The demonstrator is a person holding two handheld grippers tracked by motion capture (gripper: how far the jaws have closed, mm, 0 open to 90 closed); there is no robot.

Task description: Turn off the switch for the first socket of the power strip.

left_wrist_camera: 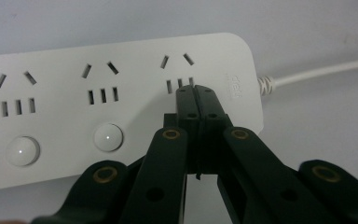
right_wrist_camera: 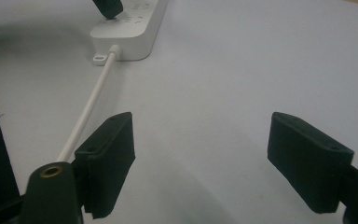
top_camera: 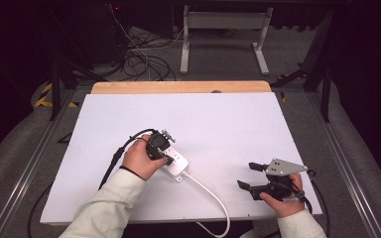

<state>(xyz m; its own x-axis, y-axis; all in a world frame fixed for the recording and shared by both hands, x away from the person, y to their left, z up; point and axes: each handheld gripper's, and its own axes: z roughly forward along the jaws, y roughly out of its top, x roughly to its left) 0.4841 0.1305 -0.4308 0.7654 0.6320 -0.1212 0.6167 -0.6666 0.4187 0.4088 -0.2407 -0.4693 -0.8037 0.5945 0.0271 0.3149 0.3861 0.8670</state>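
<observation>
- Power strip (top_camera: 177,162): white, lies flat on the white table (top_camera: 228,129), left of centre and close to your edge. In the high view your left hand (top_camera: 140,159) covers its far part.
- Cord (top_camera: 209,194): white, leaves the near end of the strip and curves off over the table's near edge.
- Left gripper (left_wrist_camera: 196,89): your jaws are pressed together with nothing between them. The tips sit on the strip's top face, at the slot group nearest the cord end.
- Left gripper view, strip layout: three socket groups in a row. Two round white buttons (left_wrist_camera: 107,137) show below the other two groups. Whether a third sits under your jaws cannot be told; they cover that spot.
- Right gripper (top_camera: 252,175): your jaws stand wide apart and hold nothing. It is held in your right hand (top_camera: 285,198) near the table's near right corner, well apart from the strip.
- Right gripper view: bare table between the two pads (right_wrist_camera: 109,156). The strip lies farther off at upper left, its cord running back past the left pad. The dark tip of the left gripper is on the strip's top.
</observation>
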